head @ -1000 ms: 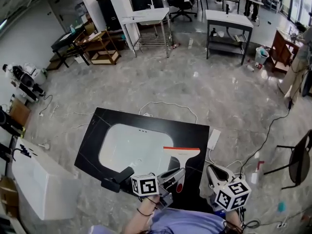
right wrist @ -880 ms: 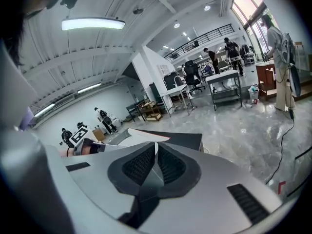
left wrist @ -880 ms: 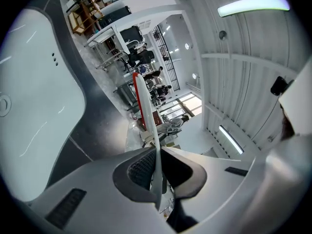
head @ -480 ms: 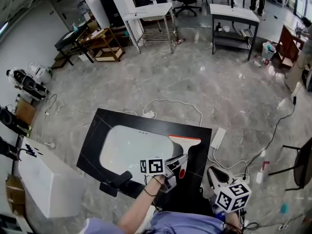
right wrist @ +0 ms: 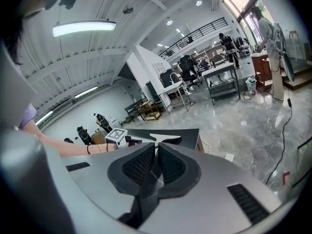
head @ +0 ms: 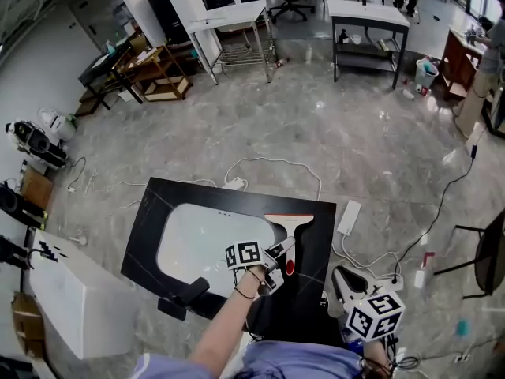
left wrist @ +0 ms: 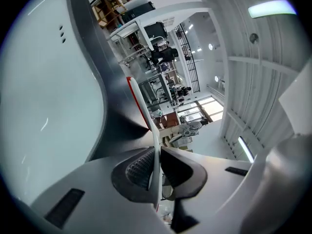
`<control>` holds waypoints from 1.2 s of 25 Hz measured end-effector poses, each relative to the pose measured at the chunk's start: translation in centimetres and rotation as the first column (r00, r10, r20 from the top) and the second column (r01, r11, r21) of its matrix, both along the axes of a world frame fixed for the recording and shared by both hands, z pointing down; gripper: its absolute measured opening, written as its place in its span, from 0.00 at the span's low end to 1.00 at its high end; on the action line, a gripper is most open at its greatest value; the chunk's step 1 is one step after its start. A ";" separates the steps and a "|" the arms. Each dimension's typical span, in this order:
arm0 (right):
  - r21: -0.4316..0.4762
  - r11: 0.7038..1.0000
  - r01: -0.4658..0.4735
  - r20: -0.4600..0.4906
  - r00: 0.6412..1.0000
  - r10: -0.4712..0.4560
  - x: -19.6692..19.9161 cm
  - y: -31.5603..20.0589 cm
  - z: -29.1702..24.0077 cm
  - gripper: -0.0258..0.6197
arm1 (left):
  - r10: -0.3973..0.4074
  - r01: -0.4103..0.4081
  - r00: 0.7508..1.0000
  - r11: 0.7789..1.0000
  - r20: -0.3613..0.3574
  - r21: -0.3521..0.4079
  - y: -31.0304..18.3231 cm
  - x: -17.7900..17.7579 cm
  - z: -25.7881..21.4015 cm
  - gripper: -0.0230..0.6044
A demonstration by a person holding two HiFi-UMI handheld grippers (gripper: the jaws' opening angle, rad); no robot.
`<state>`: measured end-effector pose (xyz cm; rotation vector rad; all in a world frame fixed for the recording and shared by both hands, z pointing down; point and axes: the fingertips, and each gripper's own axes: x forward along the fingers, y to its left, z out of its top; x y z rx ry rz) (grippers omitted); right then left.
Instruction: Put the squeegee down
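Observation:
The squeegee (head: 289,221), white with an orange blade edge, is held low over the black countertop (head: 154,212), just right of the white sink basin (head: 197,239). My left gripper (head: 278,257) is shut on its handle. In the left gripper view the handle's thin edge runs between the pads, and the squeegee (left wrist: 139,99) stretches away over the dark countertop (left wrist: 122,116) beside the basin (left wrist: 48,82); whether the blade touches it I cannot tell. My right gripper (head: 346,279) hangs off the countertop's right corner, shut and empty (right wrist: 156,161). From there the squeegee (right wrist: 165,139) shows ahead.
The countertop lies on a grey stone floor. A white box (head: 67,302) stands at its left, and a black part (head: 180,297) lies at its near edge. A white cable (head: 276,168) and a power strip (head: 347,218) lie beyond it. Tables (head: 367,14) stand far back.
My left gripper has moved forward and down with the squeegee, bringing it out over the countertop beside the basin. The right gripper has barely shifted.

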<state>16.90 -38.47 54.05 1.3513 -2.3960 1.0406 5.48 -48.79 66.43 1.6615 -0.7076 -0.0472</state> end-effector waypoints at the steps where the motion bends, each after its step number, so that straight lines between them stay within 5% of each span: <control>1: 0.000 1.000 -0.001 0.000 1.000 0.001 0.0 0.1 0.0 0.09 | 0.003 -0.004 1.000 1.000 0.025 0.015 0.0 0.0 0.1 0.10; 5: 0.003 1.000 0.004 0.000 1.000 -0.004 -0.4 0.2 0.0 0.09 | -0.019 0.011 0.983 0.999 0.184 0.042 0.0 -1.1 1.5 0.13; 9: 0.009 1.000 0.003 -0.005 1.000 -0.003 -0.5 0.5 -0.2 0.09 | 0.031 -0.053 0.949 0.997 0.313 0.064 0.7 -1.8 2.3 0.37; 19: 0.020 1.000 -0.002 -0.023 1.000 0.003 -0.7 1.4 -0.7 0.09 | -0.031 -0.024 0.965 0.978 0.259 0.208 2.1 -3.3 -2.5 0.38; 30: 0.053 0.998 0.030 -0.039 0.999 -0.028 -3.9 3.5 -1.7 0.09 | 0.070 -0.190 0.962 0.864 0.264 0.465 11.8 -3.8 -9.9 0.32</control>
